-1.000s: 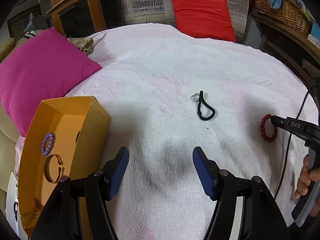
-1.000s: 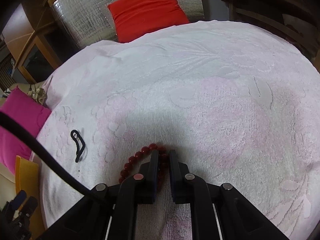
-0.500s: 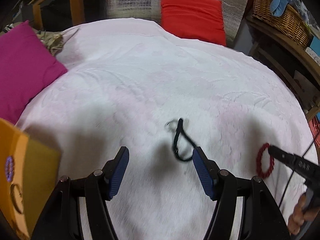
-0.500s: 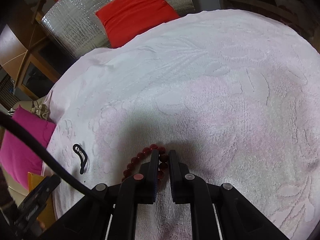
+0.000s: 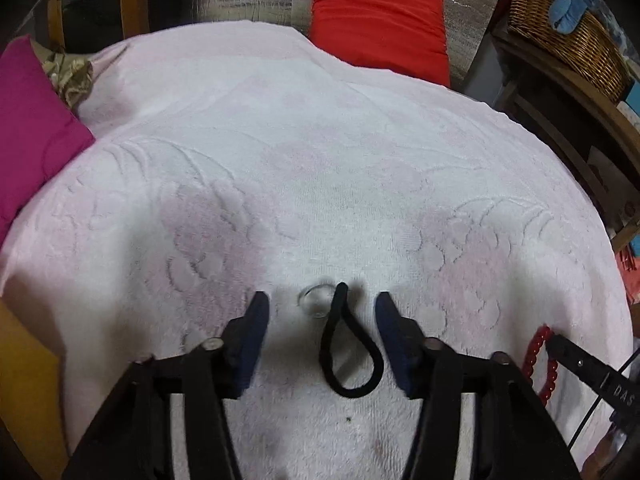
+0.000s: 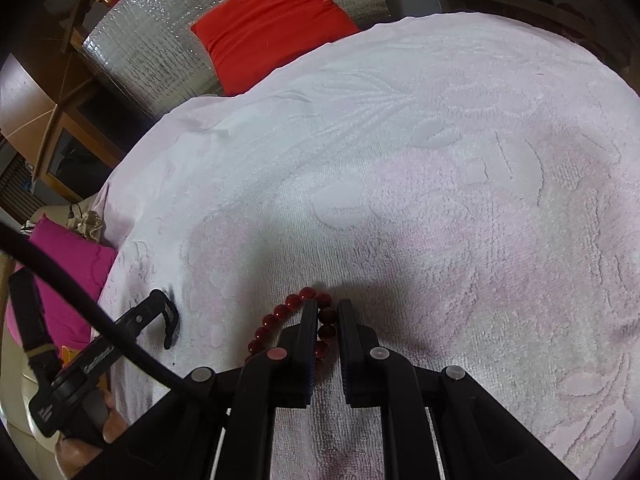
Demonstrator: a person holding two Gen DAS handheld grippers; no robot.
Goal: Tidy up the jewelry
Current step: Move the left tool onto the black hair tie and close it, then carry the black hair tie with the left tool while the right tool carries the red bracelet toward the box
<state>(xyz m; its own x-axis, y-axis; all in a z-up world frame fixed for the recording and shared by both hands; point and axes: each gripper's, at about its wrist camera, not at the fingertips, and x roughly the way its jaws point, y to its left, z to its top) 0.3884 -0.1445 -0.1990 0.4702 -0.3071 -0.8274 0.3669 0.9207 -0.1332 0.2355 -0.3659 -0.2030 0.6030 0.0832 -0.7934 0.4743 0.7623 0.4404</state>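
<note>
A black cord loop (image 5: pixel 349 364) with a clear ring (image 5: pixel 316 301) at its top lies on the pale pink towel (image 5: pixel 320 160). My left gripper (image 5: pixel 320 307) straddles it, and its blue pads (image 5: pixel 253 328) are closing with the loop between them, without touching it. At the right, a red bead bracelet (image 5: pixel 538 354) lies on the towel with my right gripper (image 5: pixel 558 342) shut on it. In the right wrist view the bracelet (image 6: pixel 276 316) curls left of the shut right gripper (image 6: pixel 326 309), one strand pinched between the pads. The left gripper (image 6: pixel 162 312) shows at the left.
An orange box (image 5: pixel 24 384) edge sits at the lower left. A magenta cushion (image 5: pixel 28 132) lies left, a red cushion (image 5: pixel 376 20) at the back, and a wicker basket (image 5: pixel 568 36) on a shelf to the right. A black cable (image 6: pixel 80 316) crosses the right wrist view.
My left gripper has moved from beside the orange box to over the black cord loop and sunk, and its jaws have narrowed. The right gripper stays shut on the red bracelet.
</note>
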